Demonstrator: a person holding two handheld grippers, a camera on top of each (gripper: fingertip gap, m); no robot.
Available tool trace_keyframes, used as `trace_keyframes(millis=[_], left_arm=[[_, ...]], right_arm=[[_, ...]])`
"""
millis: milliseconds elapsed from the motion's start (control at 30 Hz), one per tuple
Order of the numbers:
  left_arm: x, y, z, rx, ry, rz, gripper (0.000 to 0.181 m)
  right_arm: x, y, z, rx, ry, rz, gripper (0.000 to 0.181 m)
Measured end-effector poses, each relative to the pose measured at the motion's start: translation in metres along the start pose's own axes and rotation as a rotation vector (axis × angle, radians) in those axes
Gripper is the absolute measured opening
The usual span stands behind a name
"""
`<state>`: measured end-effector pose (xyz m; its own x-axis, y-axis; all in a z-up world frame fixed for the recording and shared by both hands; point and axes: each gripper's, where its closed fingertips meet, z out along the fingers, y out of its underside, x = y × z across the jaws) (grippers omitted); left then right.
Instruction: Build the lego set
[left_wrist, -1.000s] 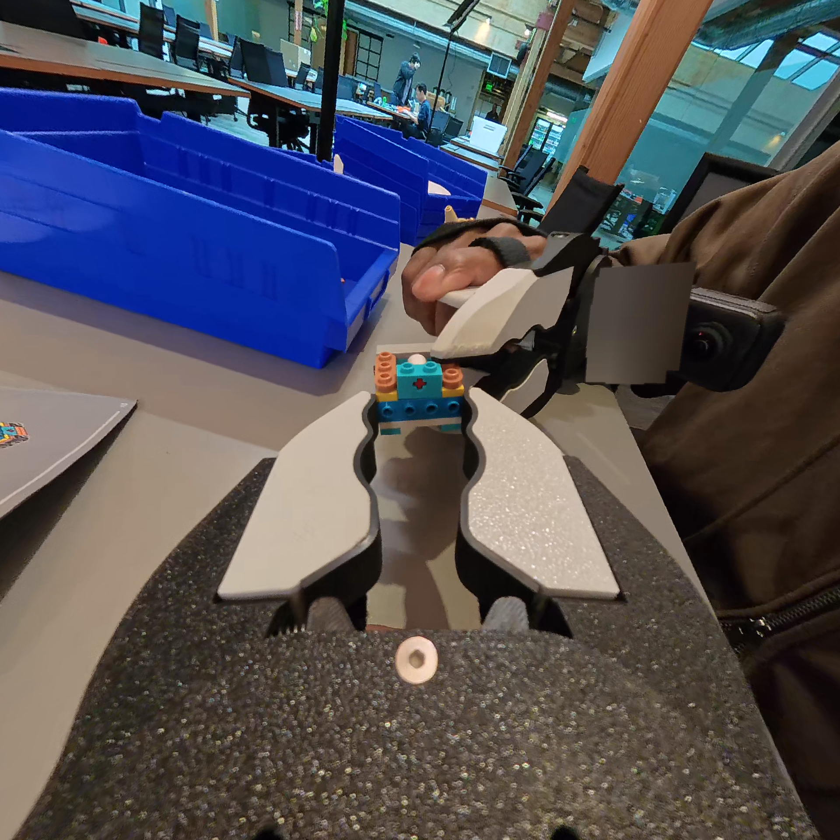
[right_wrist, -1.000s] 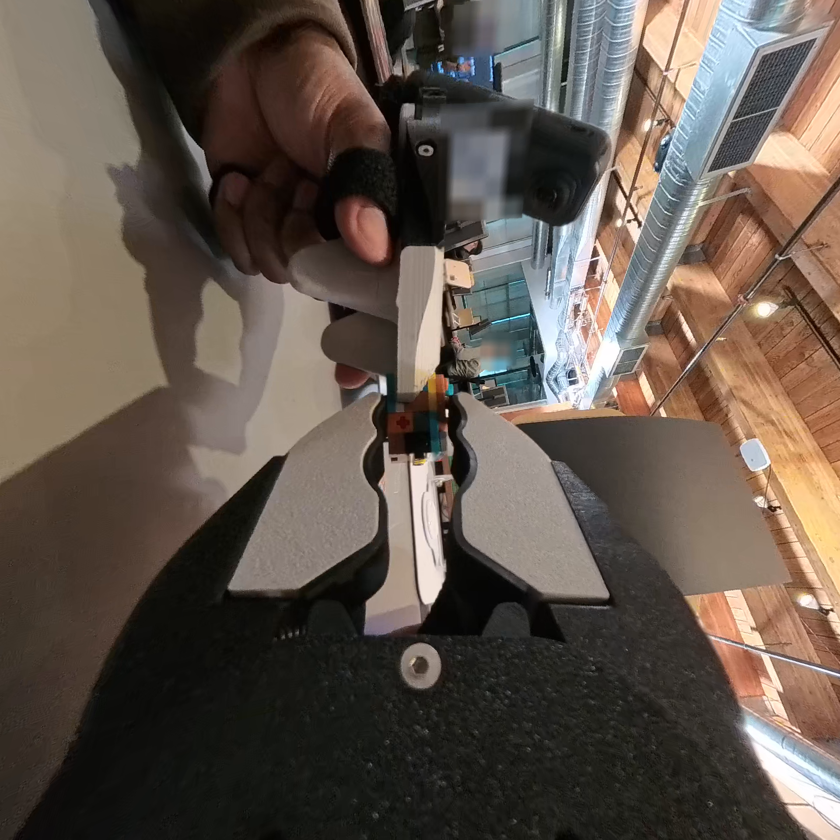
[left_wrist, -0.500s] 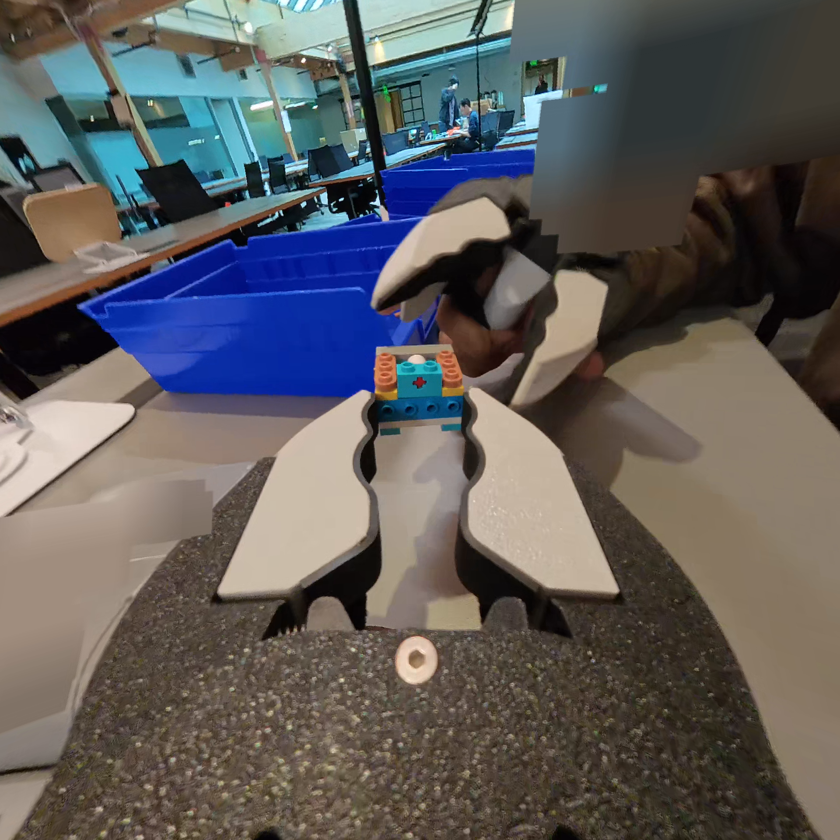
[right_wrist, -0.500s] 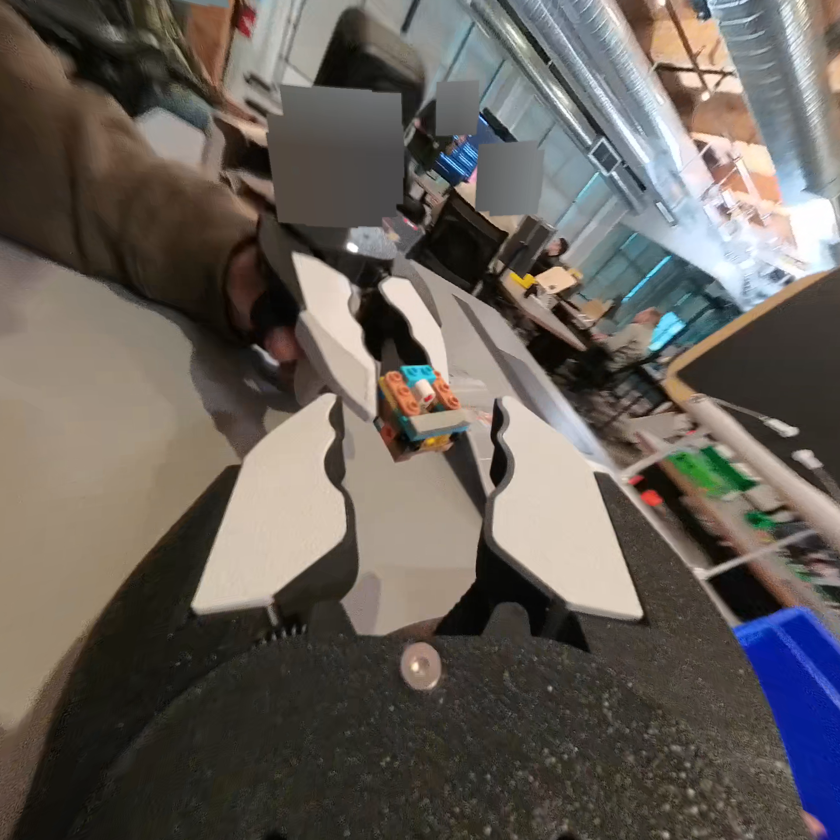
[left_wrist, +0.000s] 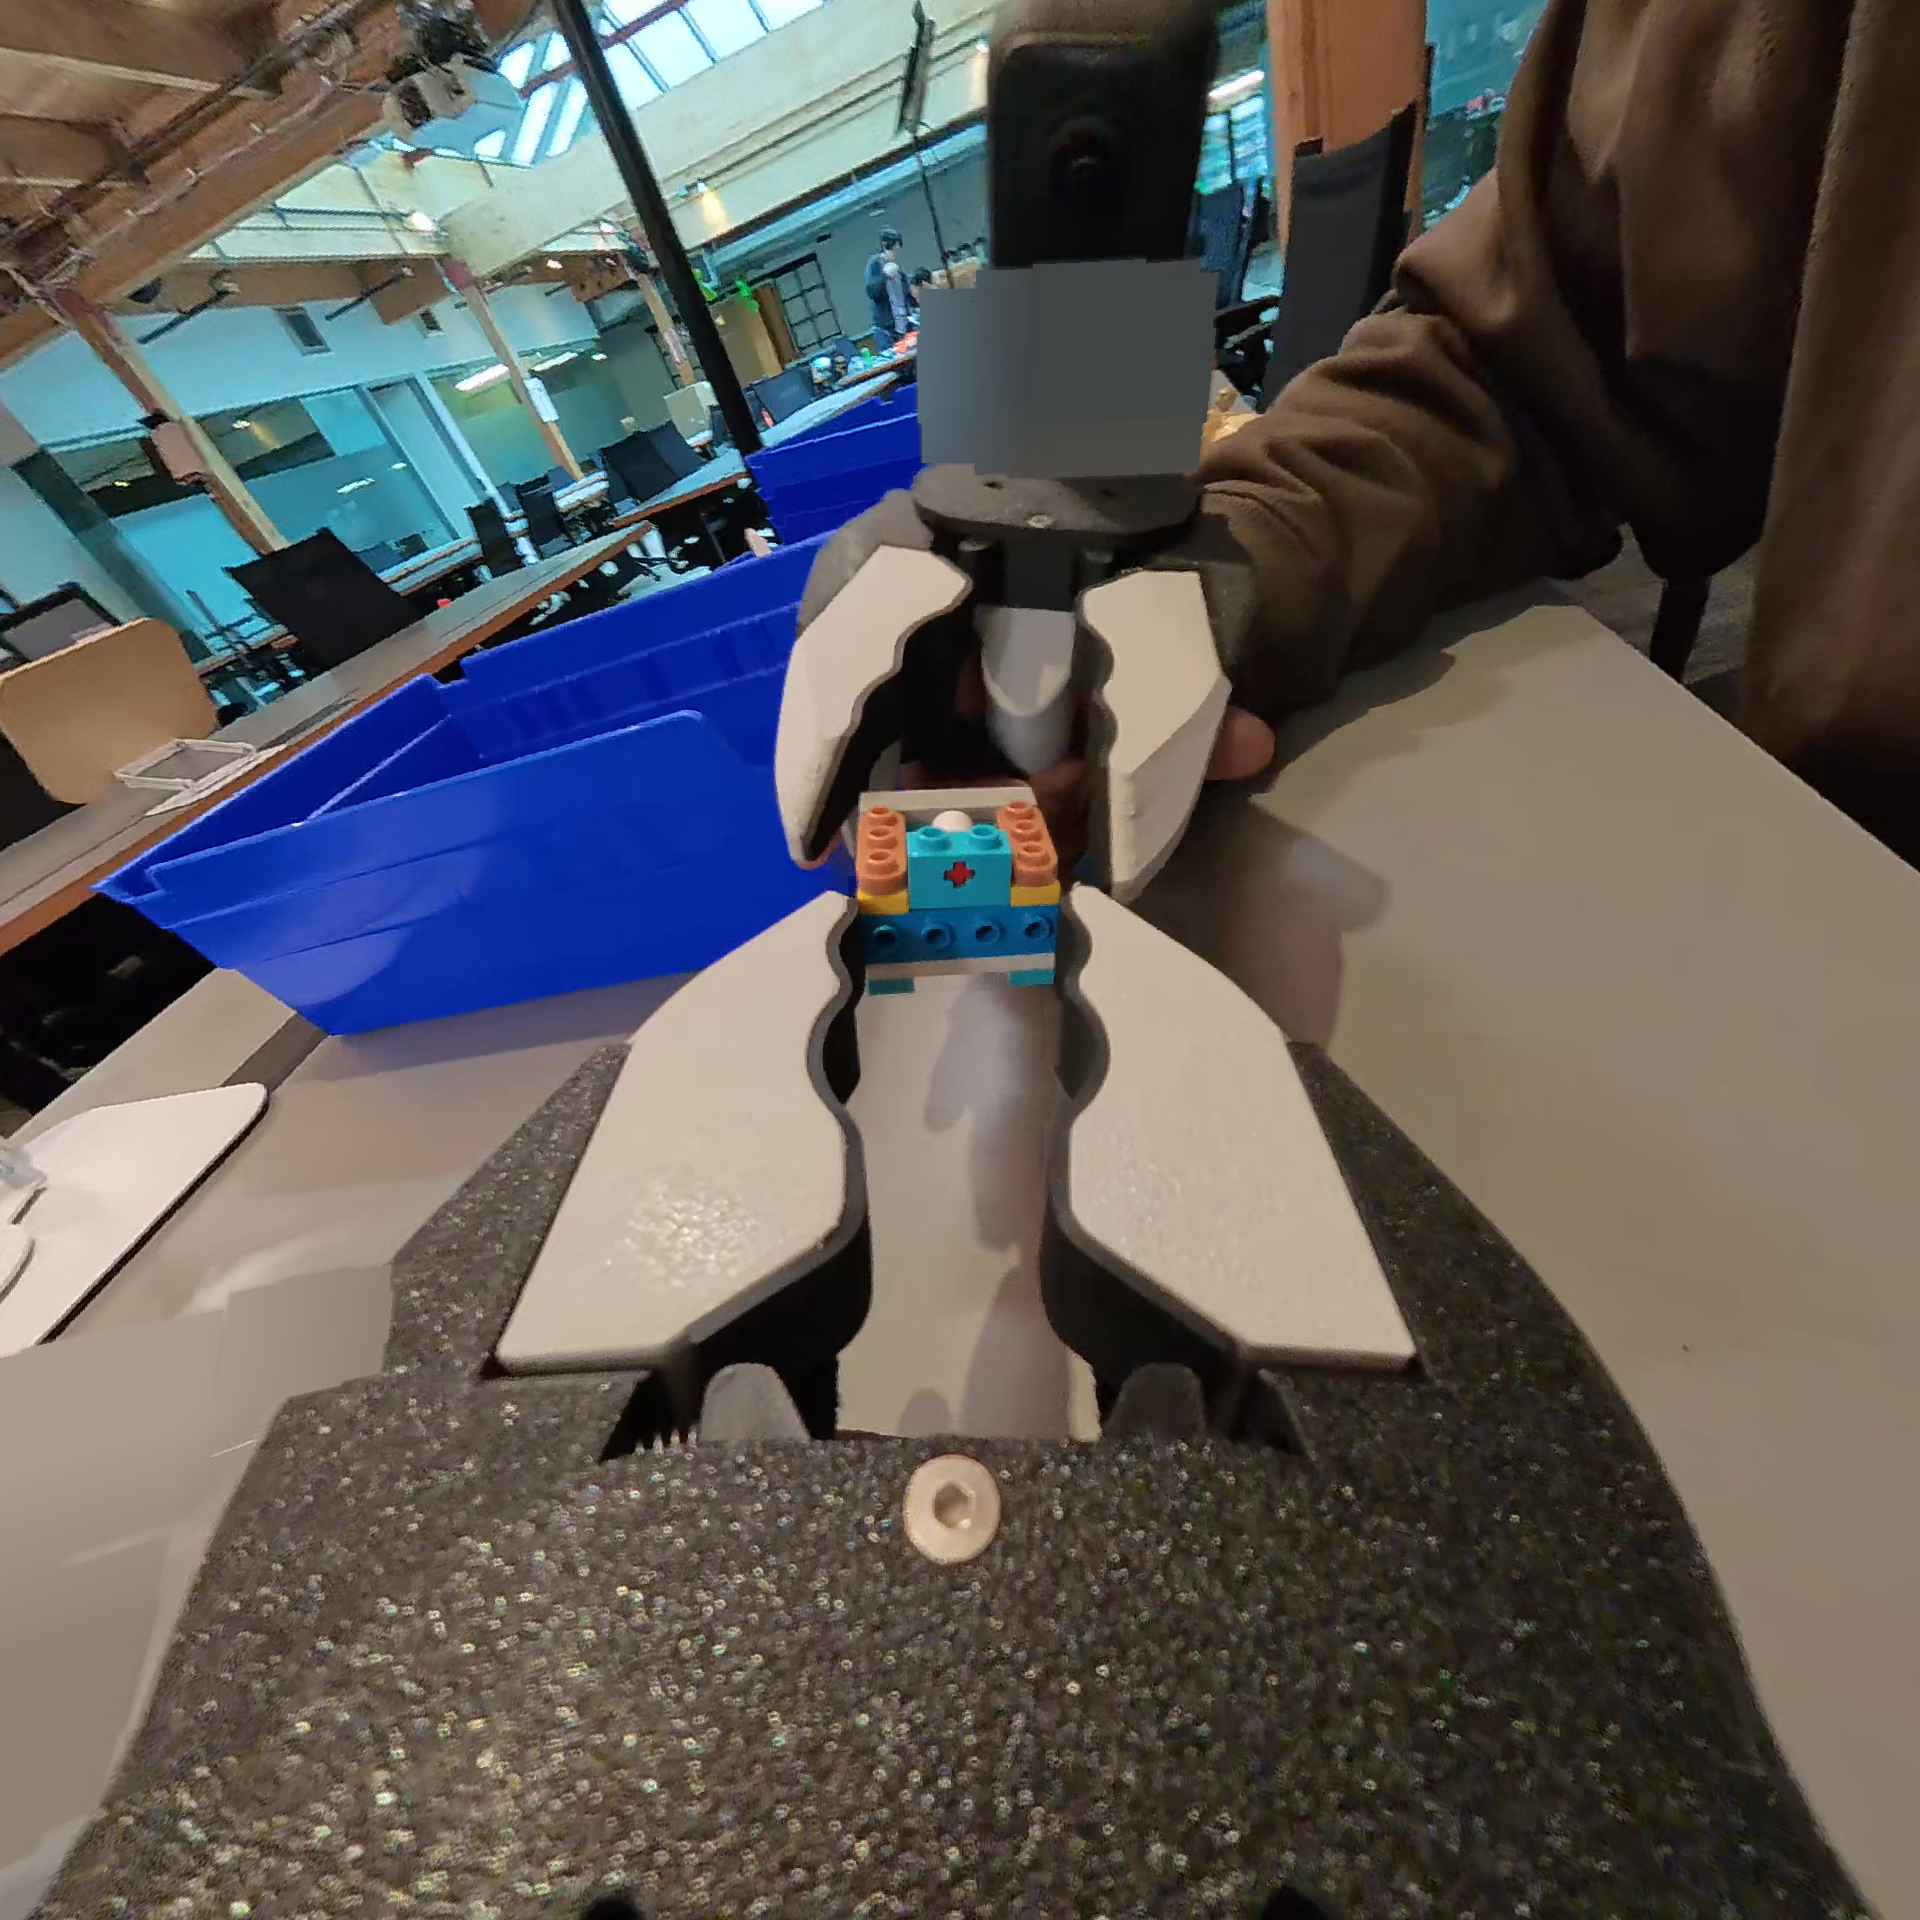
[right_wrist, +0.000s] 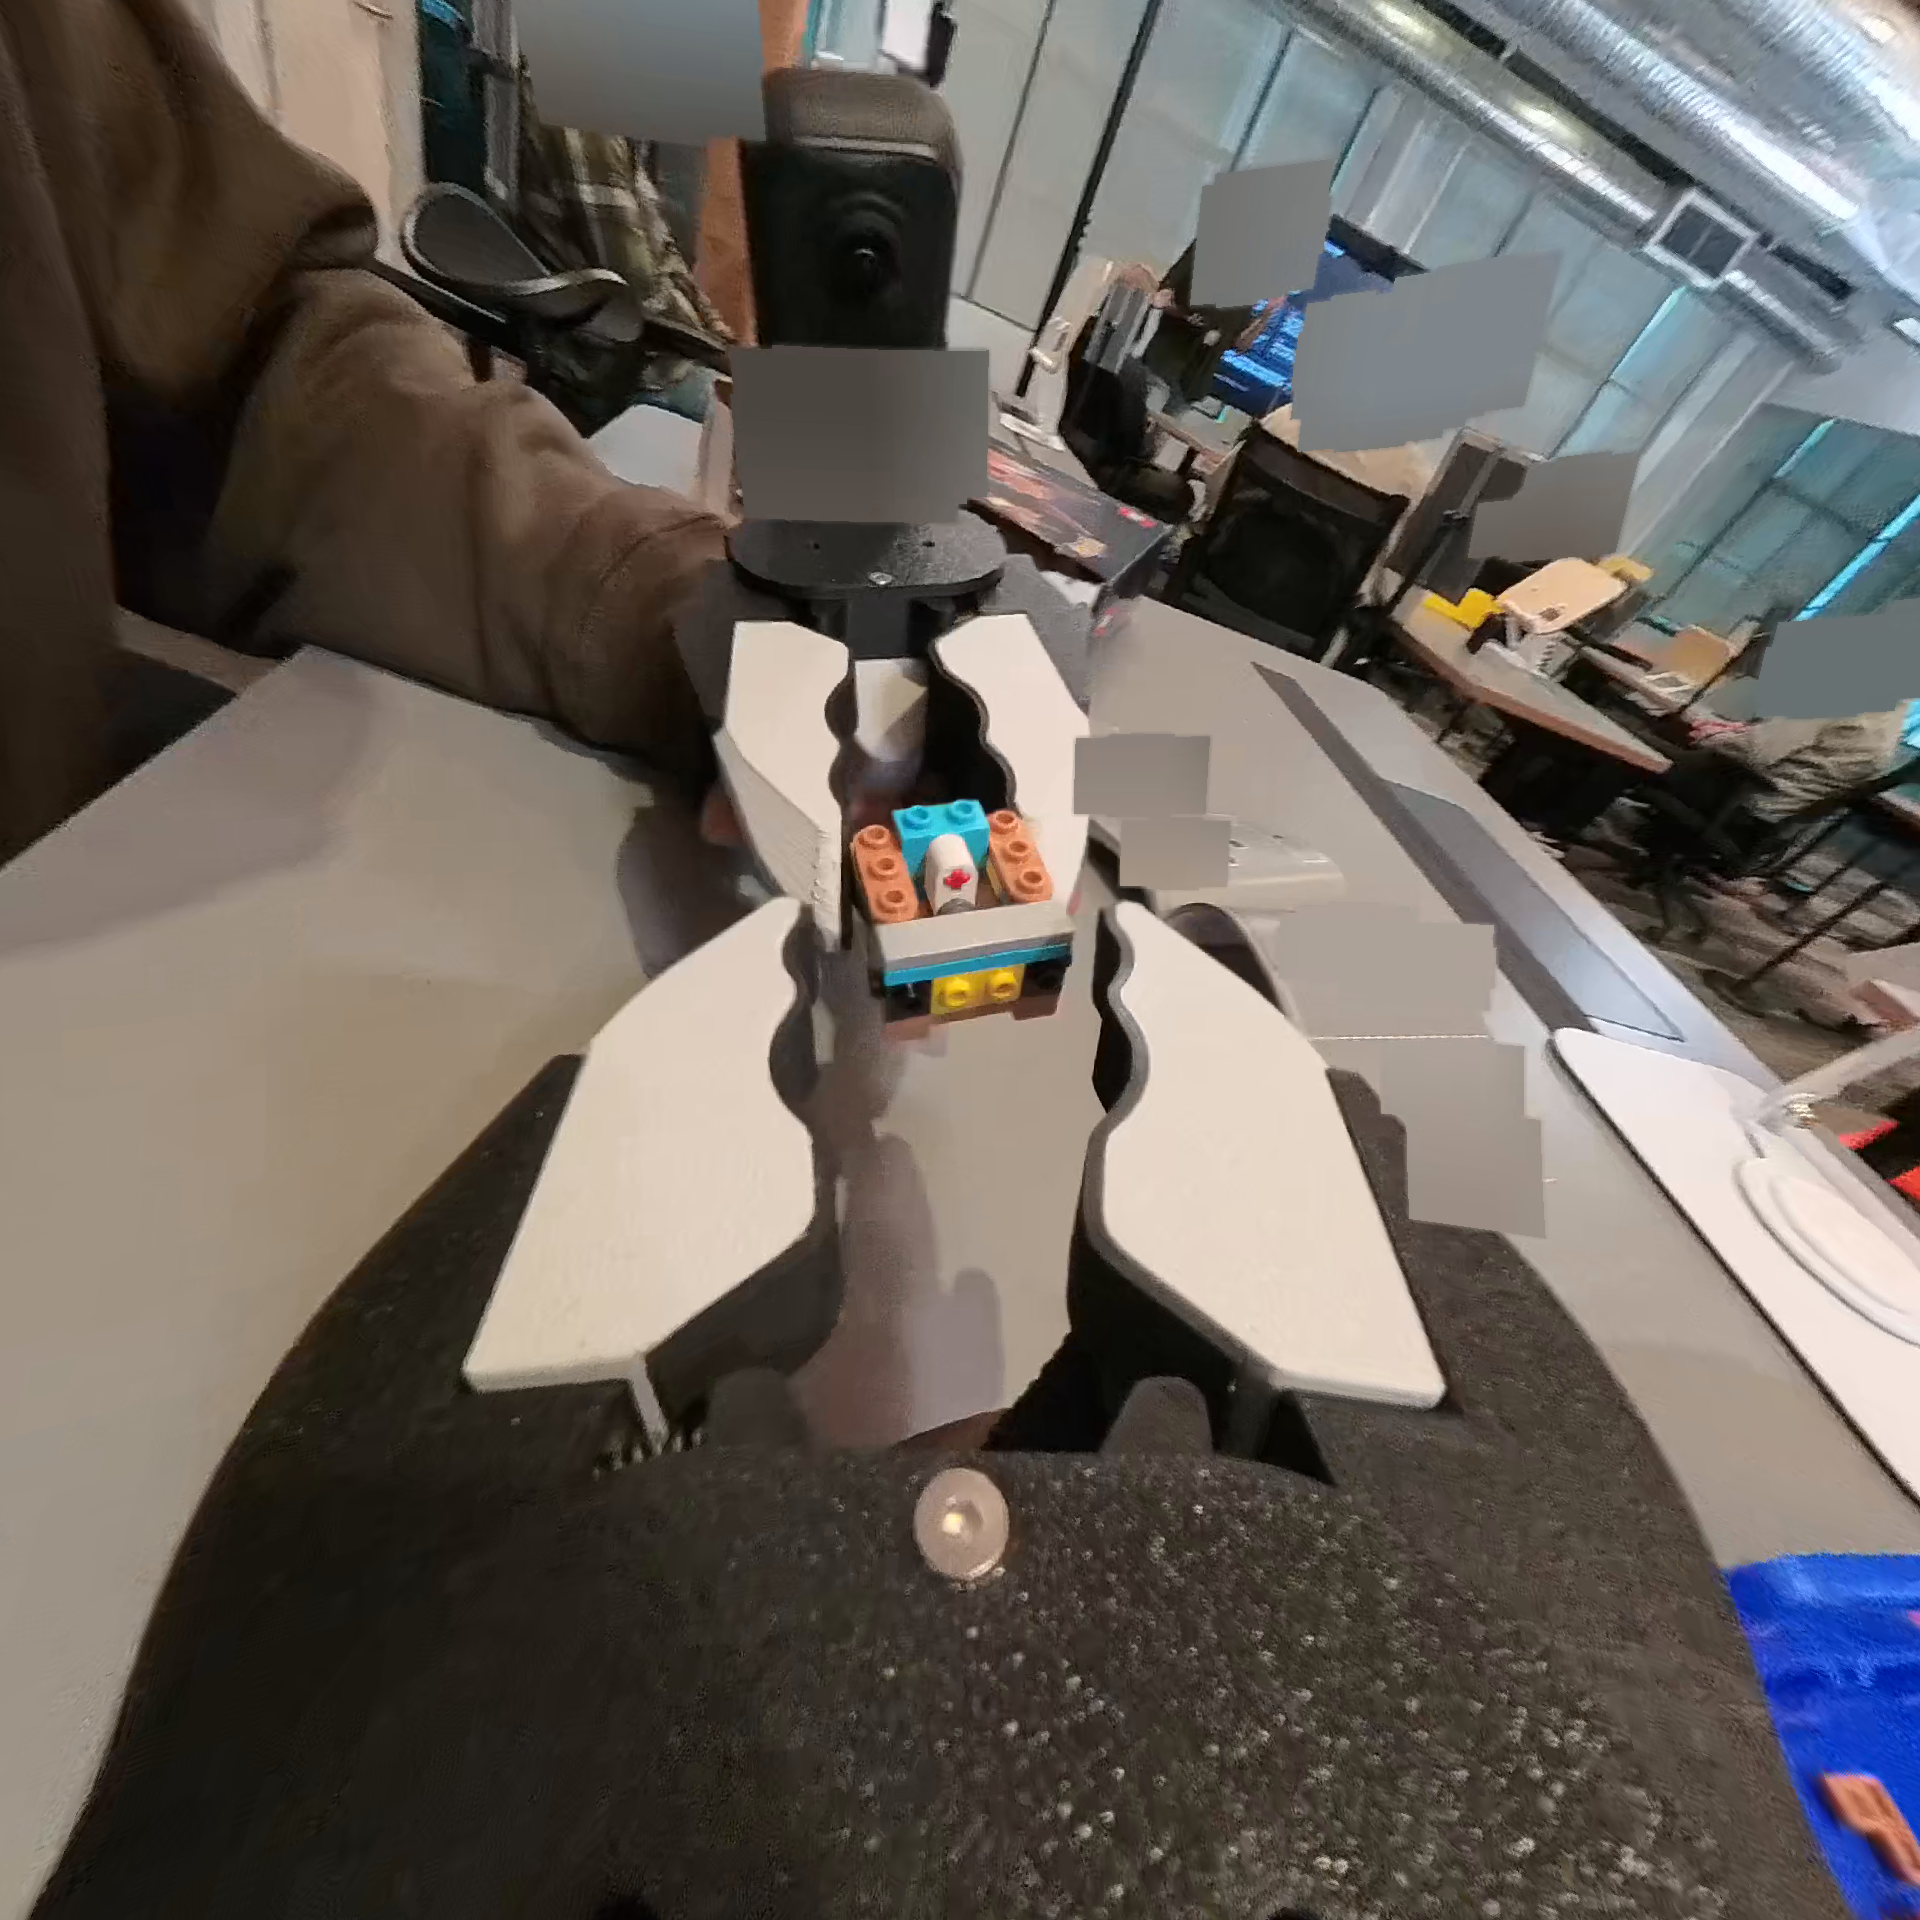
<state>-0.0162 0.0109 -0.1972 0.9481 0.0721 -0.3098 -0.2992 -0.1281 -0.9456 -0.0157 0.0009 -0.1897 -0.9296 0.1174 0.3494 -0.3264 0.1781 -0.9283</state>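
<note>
The small lego model was held clamped between the tips of the left claw, gripped at its blue row of bricks just above the grey table. On top of it, orange studded pieces were seen at either side of a teal brick marked with a red cross, with a small white piece behind. The right claw was held facing the left one, its fingers spread apart to either side of the model and, as far as could be told from the wide-angle view, not touching it.

The step in hand was judged to be a regrasp or a pressing-down on the half-built model. For the next move, the spread fingers would need to be brought squarely around the model's sides while the left grip was kept firm.

A second earlier, the right claw had been shut on the model from the side; it had since been opened and swung round to face the left claw head-on. Blue bins stood beyond the left claw's left finger.
</note>
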Motion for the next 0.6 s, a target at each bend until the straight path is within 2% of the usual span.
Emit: trace_keyframes(millis=[133,233,433,600], left_arm=[[0.011,0.002,-0.002,-0.010,0.083,0.013,0.035],[0.010,0.004,-0.003,-0.020,0.092,-0.006,0.035],[0.014,0.012,0.002,-0.081,0.117,-0.013,0.035],[0.013,0.010,0.002,-0.074,0.126,-0.056,0.035]], right_arm=[[-0.010,0.008,-0.002,-0.014,-0.097,0.036,0.048],[-0.013,0.009,-0.004,-0.009,-0.129,0.042,0.045],[-0.013,0.011,-0.003,-0.023,-0.129,0.043,0.040],[-0.012,0.016,-0.001,-0.055,-0.103,0.020,0.038]])
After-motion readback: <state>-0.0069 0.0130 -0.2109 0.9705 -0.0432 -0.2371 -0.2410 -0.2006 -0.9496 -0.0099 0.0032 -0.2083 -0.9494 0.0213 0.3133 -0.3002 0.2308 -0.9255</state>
